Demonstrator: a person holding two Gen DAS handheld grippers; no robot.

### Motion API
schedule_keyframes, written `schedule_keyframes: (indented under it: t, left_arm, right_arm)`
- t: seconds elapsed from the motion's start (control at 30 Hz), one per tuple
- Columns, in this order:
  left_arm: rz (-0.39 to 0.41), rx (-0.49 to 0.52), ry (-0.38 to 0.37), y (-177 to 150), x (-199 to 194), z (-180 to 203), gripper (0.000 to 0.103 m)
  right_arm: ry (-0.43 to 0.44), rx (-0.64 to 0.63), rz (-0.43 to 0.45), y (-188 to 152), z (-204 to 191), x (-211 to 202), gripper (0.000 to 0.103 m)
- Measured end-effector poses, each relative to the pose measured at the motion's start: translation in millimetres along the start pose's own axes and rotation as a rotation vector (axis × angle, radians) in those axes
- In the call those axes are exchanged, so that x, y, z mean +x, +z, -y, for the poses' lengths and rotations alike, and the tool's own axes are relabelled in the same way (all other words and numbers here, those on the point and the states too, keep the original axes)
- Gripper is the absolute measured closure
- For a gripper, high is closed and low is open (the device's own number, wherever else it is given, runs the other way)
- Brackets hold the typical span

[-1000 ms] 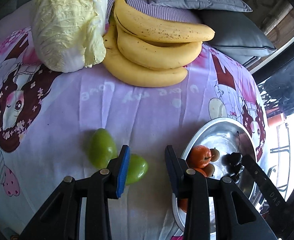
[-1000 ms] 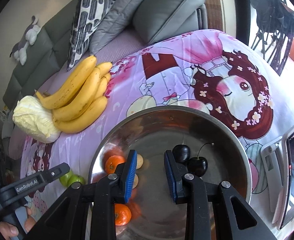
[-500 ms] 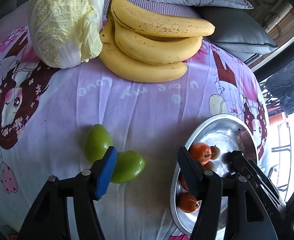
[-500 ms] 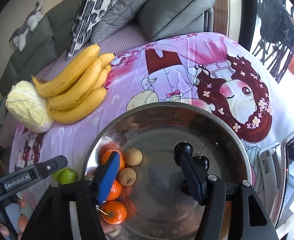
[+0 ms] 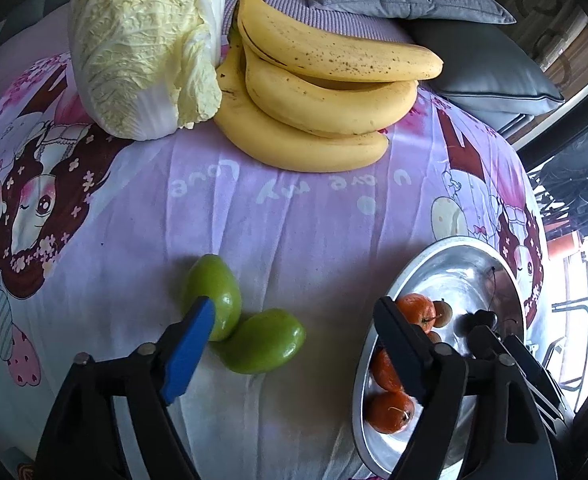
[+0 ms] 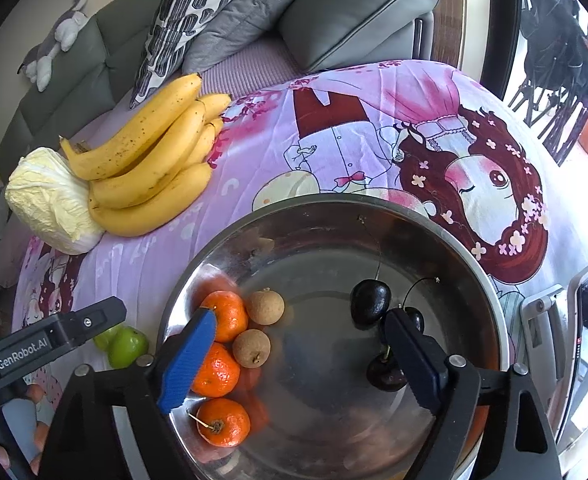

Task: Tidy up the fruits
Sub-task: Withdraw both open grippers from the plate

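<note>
Both claws, left (image 5: 289, 338) and right (image 6: 300, 354), have just been opening and stand spread, empty; two green fruits (image 5: 261, 340), probably firm, smooth and slippery, lie touching on the cloth (image 5: 294, 232) beside the bowl (image 6: 334, 208): pinch across the middle.

Home living room. Grey sofa (image 6: 73, 68) is the landmark: grey cushions (image 6: 358, 12) and a black-and-white patterned pillow (image 6: 181, 16) lean on it, a plush toy (image 6: 53, 40) sits on its backrest. Just in front of the sofa, a table under a pink cartoon-girl cloth (image 6: 374, 148) with bananas (image 6: 149, 160), napa cabbage (image 6: 49, 200) and a steel bowl (image 6: 334, 248) of fruit. Right of the sofa, bright glass door with an outdoor rack (image 6: 554, 60) beyond it.
</note>
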State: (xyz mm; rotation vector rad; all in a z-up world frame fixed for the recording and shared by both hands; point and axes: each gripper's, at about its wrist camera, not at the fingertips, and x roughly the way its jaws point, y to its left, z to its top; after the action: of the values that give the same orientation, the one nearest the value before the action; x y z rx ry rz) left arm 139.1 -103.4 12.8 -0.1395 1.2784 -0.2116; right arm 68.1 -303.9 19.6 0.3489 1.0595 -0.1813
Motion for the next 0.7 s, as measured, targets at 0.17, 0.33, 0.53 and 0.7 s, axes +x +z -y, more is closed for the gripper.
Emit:
schedule_keyframes:
  t: [0.17,0.33,0.53,0.7]
  left_arm:
    - [0.019,-0.003,0.019,-0.5,-2.0,-1.9,0.011]
    - [0.021,0.000,0.024,-1.0,-2.5,-2.6,0.011]
    - [0.021,0.004,0.018,-0.9,-1.6,0.1,0.011]
    - [0.022,0.005,0.015,-1.1,-2.5,0.4,0.011]
  right_arm:
    - [0.003,0.000,0.001,-0.4,-0.4,1.1,0.000]
    - [0.004,-0.002,-0.006,-0.6,-0.6,2.5,0.000]
    - [0.002,-0.001,-0.010,-0.9,-0.8,2.9,0.000]
    - [0.003,-0.002,-0.007,-1.3,-1.6,2.9,0.000]
